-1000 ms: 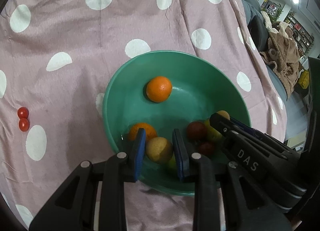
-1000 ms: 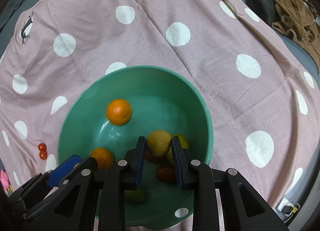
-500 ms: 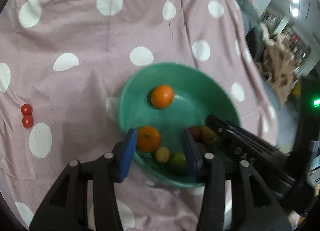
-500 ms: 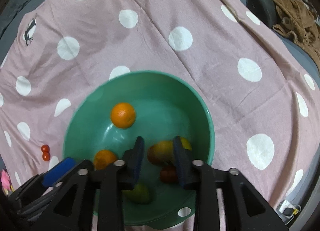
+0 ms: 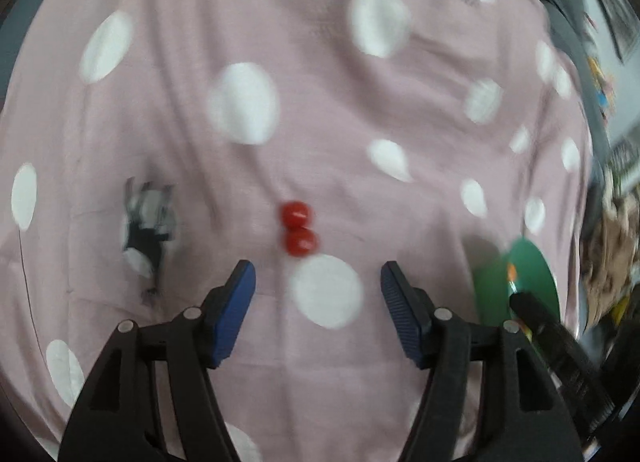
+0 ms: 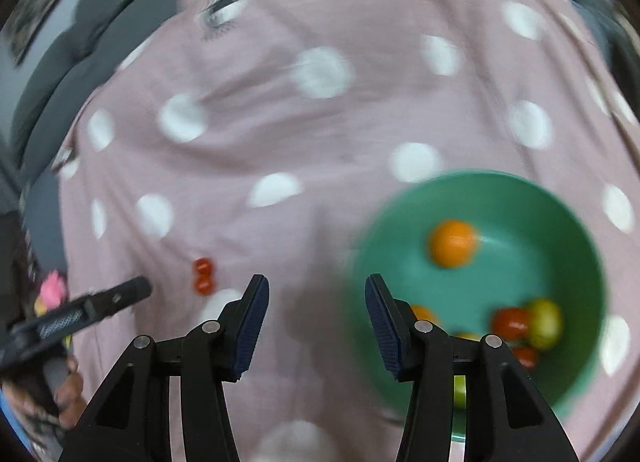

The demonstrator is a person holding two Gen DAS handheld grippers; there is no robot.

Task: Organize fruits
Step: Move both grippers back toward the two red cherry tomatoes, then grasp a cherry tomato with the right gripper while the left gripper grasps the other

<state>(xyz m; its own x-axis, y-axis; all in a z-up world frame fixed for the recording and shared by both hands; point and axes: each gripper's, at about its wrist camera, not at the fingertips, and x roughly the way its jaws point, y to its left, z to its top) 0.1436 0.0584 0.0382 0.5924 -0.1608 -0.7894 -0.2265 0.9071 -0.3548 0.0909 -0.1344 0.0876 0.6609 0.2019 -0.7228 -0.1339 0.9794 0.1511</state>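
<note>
Two small red cherry tomatoes lie touching on the pink polka-dot cloth, just ahead of my open, empty left gripper. They also show in the right wrist view, at lower left. The green bowl holds an orange, a red tomato, a yellow-green fruit and other fruit partly hidden behind my right finger. My right gripper is open and empty over the cloth, left of the bowl. The bowl's edge shows at the right of the left wrist view.
The pink cloth with white dots covers the whole surface. A dark printed figure is on the cloth to the left of the tomatoes. The left gripper shows at the lower left of the right wrist view. Grey upholstery borders the cloth.
Both grippers let go of their fruit in the bowl, opened wide and swung left. The left gripper now faces the two cherry tomatoes; the bowl has shifted to the right in both views.
</note>
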